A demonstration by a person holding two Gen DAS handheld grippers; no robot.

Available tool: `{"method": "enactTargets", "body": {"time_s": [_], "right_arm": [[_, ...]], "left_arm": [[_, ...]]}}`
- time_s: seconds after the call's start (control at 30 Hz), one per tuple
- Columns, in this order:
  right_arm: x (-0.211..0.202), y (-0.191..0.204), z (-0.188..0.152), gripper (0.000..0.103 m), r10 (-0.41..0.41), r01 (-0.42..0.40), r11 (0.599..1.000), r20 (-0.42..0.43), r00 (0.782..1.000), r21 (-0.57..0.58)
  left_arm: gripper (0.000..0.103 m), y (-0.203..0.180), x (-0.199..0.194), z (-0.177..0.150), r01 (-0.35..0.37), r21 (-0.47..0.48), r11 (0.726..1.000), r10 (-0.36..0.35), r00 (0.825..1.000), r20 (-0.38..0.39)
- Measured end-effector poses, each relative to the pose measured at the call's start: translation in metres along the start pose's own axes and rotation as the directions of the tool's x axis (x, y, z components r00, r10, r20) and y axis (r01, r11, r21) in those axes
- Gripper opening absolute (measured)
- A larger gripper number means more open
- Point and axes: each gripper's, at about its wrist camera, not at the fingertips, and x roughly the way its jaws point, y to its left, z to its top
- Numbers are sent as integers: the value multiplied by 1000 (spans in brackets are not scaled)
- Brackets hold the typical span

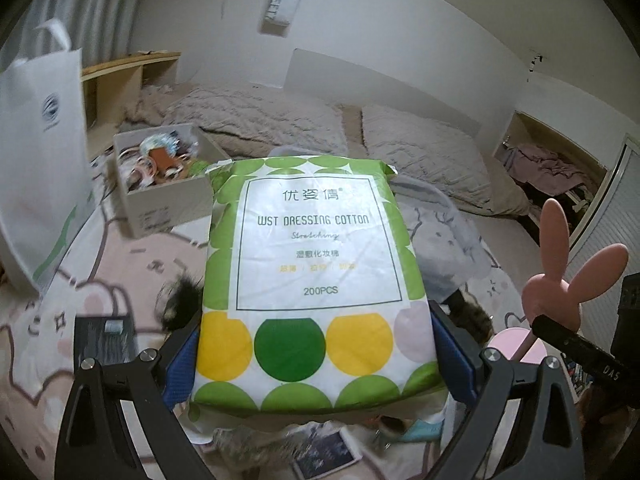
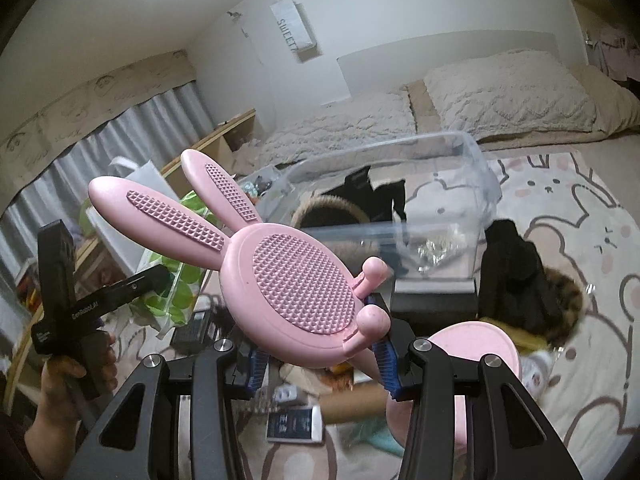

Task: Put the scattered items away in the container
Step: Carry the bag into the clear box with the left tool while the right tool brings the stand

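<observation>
A cotton pad pack (image 1: 316, 272), white with green and yellow dots, fills the middle of the left wrist view. My left gripper (image 1: 318, 360) is shut on its lower sides with the blue pads. A pink rabbit-shaped stand (image 2: 288, 280) with studded ears and face sits in my right gripper (image 2: 320, 364), which is shut on its lower part. The stand's round pink base (image 2: 472, 344) hangs just right of the fingers. A clear plastic container (image 2: 440, 184) lies ahead on the bed, beyond the stand. The same stand (image 1: 560, 276) shows at the right of the left wrist view.
An open cardboard box (image 1: 168, 204) full of small items and a white bag (image 1: 40, 152) stand at the left. Black clothing (image 2: 516, 276), a woven basket (image 2: 328, 210), a cardboard tube (image 2: 352, 404) and a booklet (image 2: 296, 424) lie on the cartoon-print bedspread (image 2: 580, 220). Pillows (image 2: 508, 92) lie behind.
</observation>
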Motion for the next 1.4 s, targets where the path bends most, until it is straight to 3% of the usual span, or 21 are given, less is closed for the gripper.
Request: {"method": "enactTargets", "body": {"time_s": [0.27, 0.63, 0.87, 1.03, 1.2, 1.4], "right_arm": [[0, -14, 48, 46, -26, 25, 999, 27, 999, 29], [-6, -40, 94, 46, -96, 89, 992, 72, 993, 83], [-6, -56, 113, 46, -118, 105, 987, 109, 987, 123], [-5, -65, 121, 46, -125, 107, 984, 127, 984, 140], [-1, -74, 126, 46, -133, 114, 983, 130, 983, 146], [4, -86, 129, 46, -146, 125, 978, 121, 982, 166]], "left_arm": [[98, -29, 27, 60, 45, 46, 998, -44, 999, -10], [98, -74, 84, 115, 142, 83, 986, -139, 989, -43], [98, -115, 127, 123, 247, 69, 967, -239, 966, -100], [98, -136, 174, 125, 289, -1, 957, -285, 946, -154], [98, -155, 212, 117, 282, -26, 959, -281, 937, -207], [103, -172, 237, 98, 279, 13, 960, -264, 922, -284]]}}
